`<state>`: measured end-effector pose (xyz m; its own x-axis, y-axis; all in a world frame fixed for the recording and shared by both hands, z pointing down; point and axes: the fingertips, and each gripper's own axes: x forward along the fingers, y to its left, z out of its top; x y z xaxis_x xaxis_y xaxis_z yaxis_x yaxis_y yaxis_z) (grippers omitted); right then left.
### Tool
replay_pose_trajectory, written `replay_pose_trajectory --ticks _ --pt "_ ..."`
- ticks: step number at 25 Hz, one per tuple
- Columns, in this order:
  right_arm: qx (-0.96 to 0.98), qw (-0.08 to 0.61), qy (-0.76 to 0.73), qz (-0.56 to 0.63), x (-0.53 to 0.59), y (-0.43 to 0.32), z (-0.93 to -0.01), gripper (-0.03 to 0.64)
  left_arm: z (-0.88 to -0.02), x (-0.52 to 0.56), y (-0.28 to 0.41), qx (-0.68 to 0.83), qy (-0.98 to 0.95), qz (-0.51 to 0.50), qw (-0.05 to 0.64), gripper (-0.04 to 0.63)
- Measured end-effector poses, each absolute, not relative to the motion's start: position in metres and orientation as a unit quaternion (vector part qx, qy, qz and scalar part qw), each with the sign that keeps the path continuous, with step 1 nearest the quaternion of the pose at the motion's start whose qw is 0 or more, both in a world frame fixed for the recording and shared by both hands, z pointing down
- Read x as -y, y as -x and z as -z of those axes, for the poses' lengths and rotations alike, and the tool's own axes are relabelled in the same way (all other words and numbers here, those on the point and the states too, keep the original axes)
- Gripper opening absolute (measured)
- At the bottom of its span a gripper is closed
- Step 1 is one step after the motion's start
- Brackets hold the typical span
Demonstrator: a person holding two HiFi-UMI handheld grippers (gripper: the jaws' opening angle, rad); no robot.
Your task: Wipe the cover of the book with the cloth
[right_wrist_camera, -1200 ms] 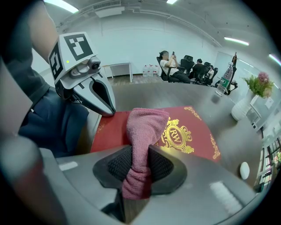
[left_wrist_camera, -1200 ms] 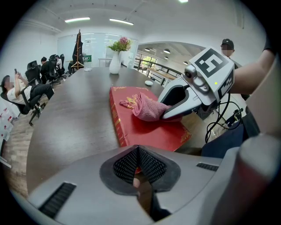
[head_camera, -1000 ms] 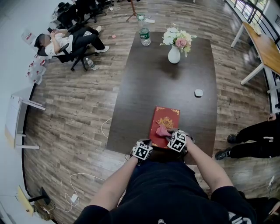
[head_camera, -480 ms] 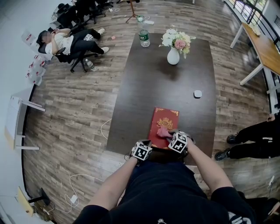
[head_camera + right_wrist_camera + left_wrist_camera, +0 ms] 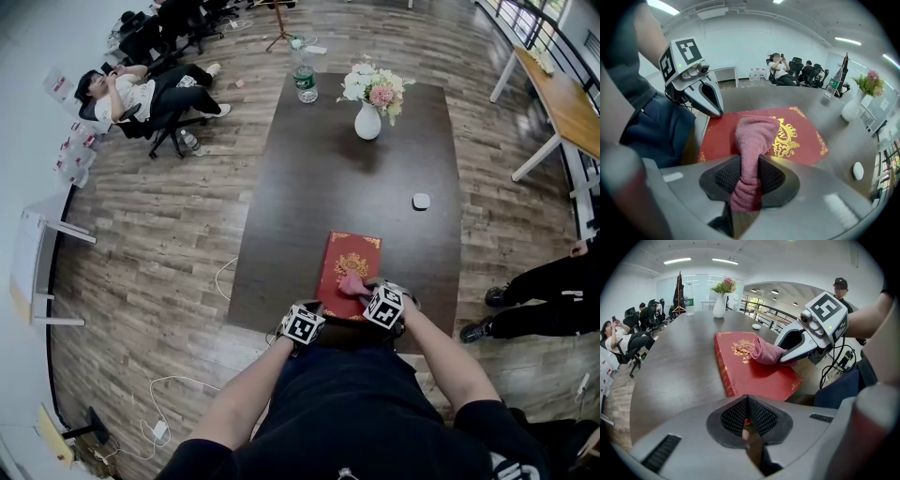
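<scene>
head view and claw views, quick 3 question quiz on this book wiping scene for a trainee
1. True or false: the right claw is empty.
2. The pink cloth rests on: A the red book, on its cover; B the bare table; C the bottle.
3. Fill in: the white vase at the table's far end holds ____.
Key: 1 false, it grips the cloth; 2 A; 3 flowers.

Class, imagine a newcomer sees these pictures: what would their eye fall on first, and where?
The red book with gold ornament lies at the near edge of the dark table. The right gripper is shut on a pink cloth draped onto its cover. A white vase of flowers stands at the far end.
</scene>
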<state>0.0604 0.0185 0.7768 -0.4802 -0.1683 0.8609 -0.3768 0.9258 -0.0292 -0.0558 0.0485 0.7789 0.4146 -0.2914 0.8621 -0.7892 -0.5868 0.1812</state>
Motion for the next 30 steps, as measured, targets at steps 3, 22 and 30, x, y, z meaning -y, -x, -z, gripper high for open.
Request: replay_pose_trajectory --ticks 3,22,30 --pt "0.853 0.484 -0.163 -0.110 -0.019 -0.064 -0.776 0.107 -0.779 -0.048 0.055 0.343 -0.788 -0.414 0.300 -0.005" --pt "0.836 0.500 -0.181 -0.138 -0.028 -0.097 -0.774 0.107 -0.775 -0.067 0.046 0.331 -0.794 -0.412 0.300 -0.005" --pt "0.826 0.518 -0.187 -0.122 -0.029 -0.108 -0.765 0.107 -0.779 -0.068 0.047 0.338 -0.792 -0.404 0.310 -0.005"
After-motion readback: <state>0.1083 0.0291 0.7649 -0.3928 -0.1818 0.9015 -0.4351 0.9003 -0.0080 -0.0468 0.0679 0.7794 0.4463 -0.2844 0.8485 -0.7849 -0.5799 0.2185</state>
